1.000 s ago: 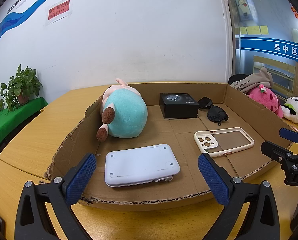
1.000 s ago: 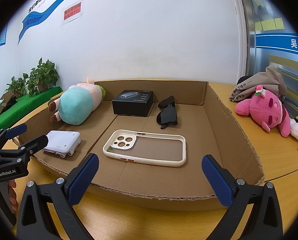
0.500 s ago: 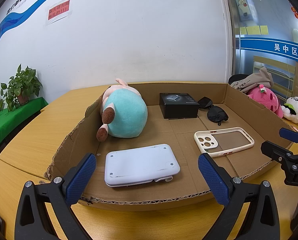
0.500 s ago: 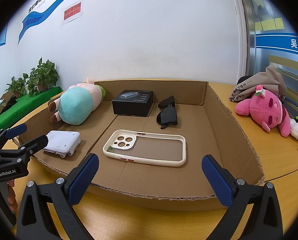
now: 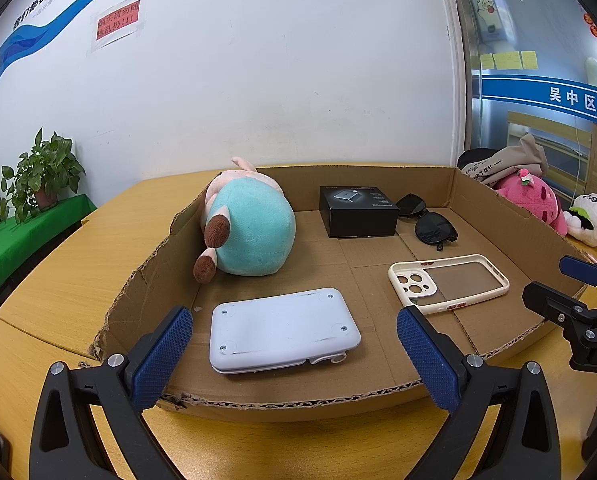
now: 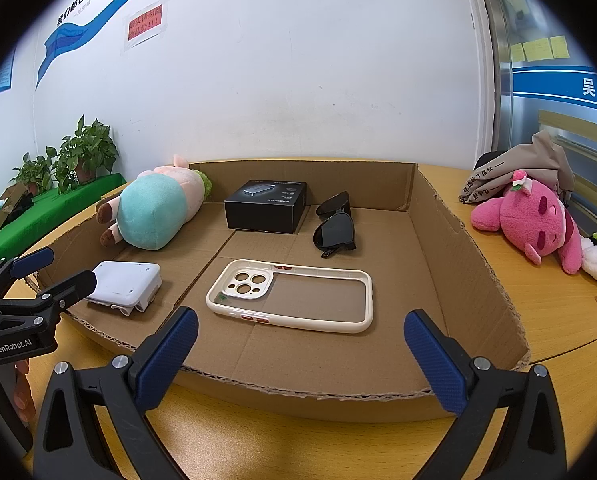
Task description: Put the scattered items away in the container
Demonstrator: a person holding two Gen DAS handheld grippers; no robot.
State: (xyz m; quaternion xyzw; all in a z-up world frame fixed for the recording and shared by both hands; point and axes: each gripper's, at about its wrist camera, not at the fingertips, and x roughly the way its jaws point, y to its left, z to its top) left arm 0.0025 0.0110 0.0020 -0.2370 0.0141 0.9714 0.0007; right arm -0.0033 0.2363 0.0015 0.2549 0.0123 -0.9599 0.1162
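Note:
A shallow cardboard box point(image 5: 498, 216) point(image 6: 450, 248) lies on the wooden table. Inside it rest a teal and pink plush point(image 5: 250, 232) point(image 6: 154, 212), a black box point(image 5: 358, 210) point(image 6: 266, 206), black sunglasses point(image 5: 430, 224) point(image 6: 336, 228), a cream phone case point(image 5: 448, 282) point(image 6: 294, 294) and a white flat device point(image 5: 282, 330) point(image 6: 124, 286). My left gripper point(image 5: 294, 358) stands open at the box's near edge, in front of the white device. My right gripper point(image 6: 302, 354) is open too, in front of the phone case. Neither holds anything.
Outside the box on the right lie a pink plush point(image 6: 534, 218) point(image 5: 532, 200), a panda plush point(image 5: 590, 220) and a grey cloth bag point(image 6: 514, 172). Potted plants point(image 5: 38, 172) stand on a green ledge at left. A white wall rises behind the table.

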